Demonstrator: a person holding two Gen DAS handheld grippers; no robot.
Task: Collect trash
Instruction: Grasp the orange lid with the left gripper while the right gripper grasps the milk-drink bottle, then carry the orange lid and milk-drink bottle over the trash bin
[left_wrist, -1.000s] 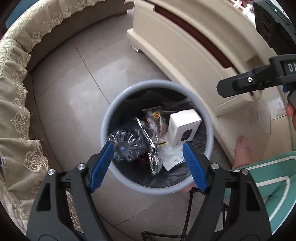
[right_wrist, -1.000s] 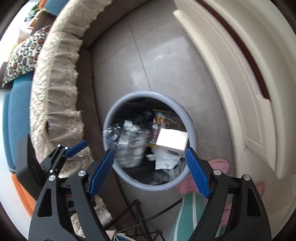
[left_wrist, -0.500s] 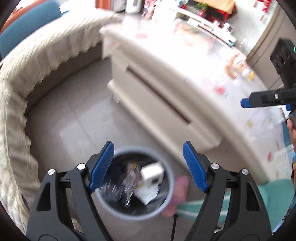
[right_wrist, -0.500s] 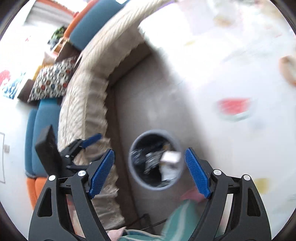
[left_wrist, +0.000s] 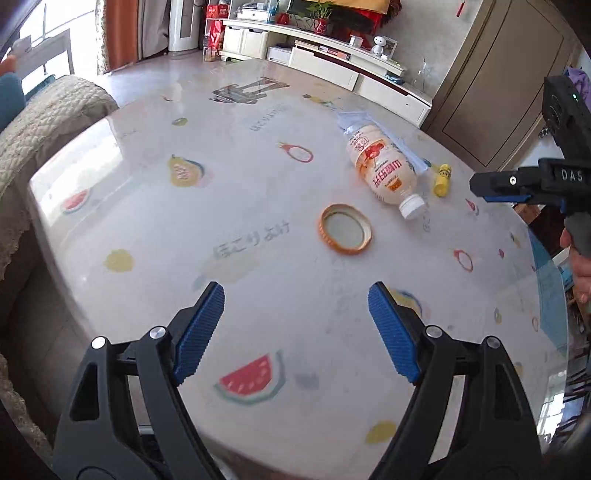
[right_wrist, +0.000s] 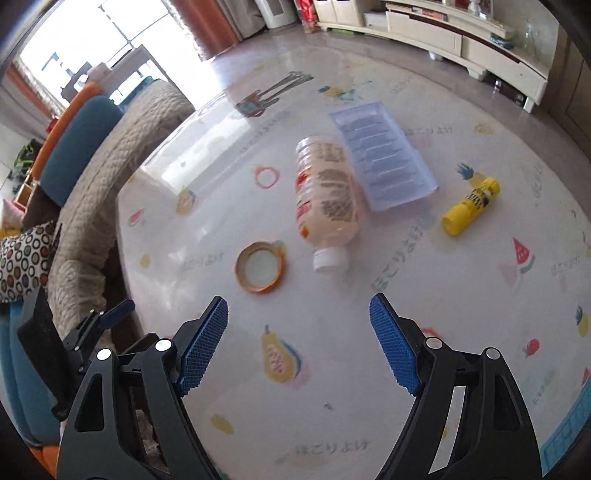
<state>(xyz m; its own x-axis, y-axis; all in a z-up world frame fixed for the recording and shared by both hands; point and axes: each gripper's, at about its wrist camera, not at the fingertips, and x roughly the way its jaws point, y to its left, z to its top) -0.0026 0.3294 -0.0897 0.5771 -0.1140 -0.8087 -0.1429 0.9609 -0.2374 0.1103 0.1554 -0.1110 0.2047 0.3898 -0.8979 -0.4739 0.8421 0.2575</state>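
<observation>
A pale drink bottle (left_wrist: 384, 166) (right_wrist: 325, 192) with a white cap lies on its side on the fruit-print table (left_wrist: 147, 221) (right_wrist: 443, 314). An orange-rimmed lid (left_wrist: 345, 229) (right_wrist: 260, 267) lies flat in front of it. Behind the bottle is a clear plastic tray (right_wrist: 384, 155), and to its right a yellow glue stick (left_wrist: 442, 180) (right_wrist: 471, 206). My left gripper (left_wrist: 295, 291) hovers over the table's near part, its jaws opening with nothing between them. My right gripper (right_wrist: 299, 302) is open and empty, short of the lid and bottle.
A beige quilted sofa (left_wrist: 44, 110) (right_wrist: 110, 166) curves along the table's left edge, with a patterned cushion (right_wrist: 22, 254). A cream TV cabinet (left_wrist: 332, 62) (right_wrist: 443, 29) stands across the floor beyond. A person's hand (left_wrist: 580, 258) holds the right gripper at the table's right edge.
Both grippers have risen from over the grey trash bin on the floor and swung up to the tabletop. The bin has left both views. Both stay wide and empty.
</observation>
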